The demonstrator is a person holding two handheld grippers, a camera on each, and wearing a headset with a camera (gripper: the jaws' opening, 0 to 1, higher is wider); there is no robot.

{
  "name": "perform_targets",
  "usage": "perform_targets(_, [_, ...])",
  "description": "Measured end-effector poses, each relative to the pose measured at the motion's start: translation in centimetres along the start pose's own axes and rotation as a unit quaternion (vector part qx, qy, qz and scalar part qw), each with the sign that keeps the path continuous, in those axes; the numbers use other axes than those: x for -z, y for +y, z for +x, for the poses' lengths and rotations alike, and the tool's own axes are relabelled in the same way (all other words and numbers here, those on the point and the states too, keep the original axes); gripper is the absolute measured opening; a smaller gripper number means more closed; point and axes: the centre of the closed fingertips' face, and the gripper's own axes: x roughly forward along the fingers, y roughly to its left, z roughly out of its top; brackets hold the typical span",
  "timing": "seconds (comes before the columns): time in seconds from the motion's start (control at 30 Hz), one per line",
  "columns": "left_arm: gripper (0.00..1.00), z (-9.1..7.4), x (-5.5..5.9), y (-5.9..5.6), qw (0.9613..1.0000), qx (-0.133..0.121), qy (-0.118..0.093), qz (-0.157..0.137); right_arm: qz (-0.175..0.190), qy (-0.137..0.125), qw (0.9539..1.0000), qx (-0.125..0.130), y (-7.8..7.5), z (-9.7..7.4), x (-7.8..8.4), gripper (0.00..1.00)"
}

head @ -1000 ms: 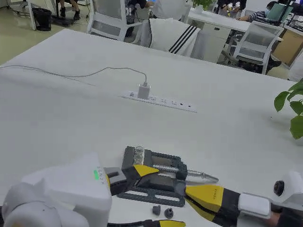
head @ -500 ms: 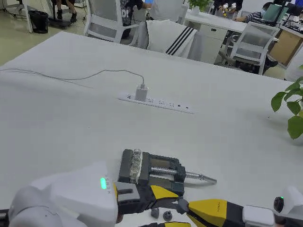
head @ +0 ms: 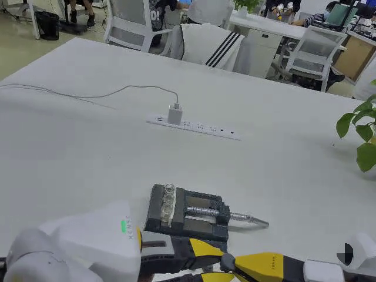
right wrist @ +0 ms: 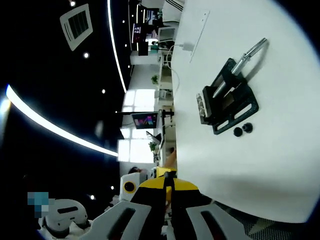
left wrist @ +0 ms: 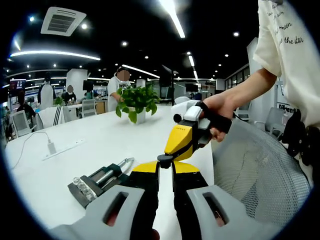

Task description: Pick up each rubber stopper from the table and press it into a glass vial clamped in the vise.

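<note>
A dark vise sits near the table's front edge with clear glass vials clamped at its left end. In the right gripper view two small dark rubber stoppers lie on the table beside the vise. My left gripper and right gripper meet tip to tip just in front of the vise, hiding the stoppers in the head view. Both are shut and hold nothing. The left gripper view looks past its closed jaws at the vise and at the hand-held right gripper.
A white power strip with a charger and cable lies across mid-table. A potted plant stands at the right edge. Office chairs line the far side. A mesh chair stands close by the person.
Both grippers have drawn back from over the vise toward the table's near edge. The two stoppers, seen in front of the vise a second ago, are now covered in the head view.
</note>
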Motion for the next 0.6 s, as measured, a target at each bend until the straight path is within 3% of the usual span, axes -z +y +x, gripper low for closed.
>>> perform_targets(0.6, [0.05,0.17,0.22,-0.59,0.9998,0.017,0.003,-0.011,-0.002,0.017,0.9998,-0.006,-0.22,-0.38,0.59,0.0])
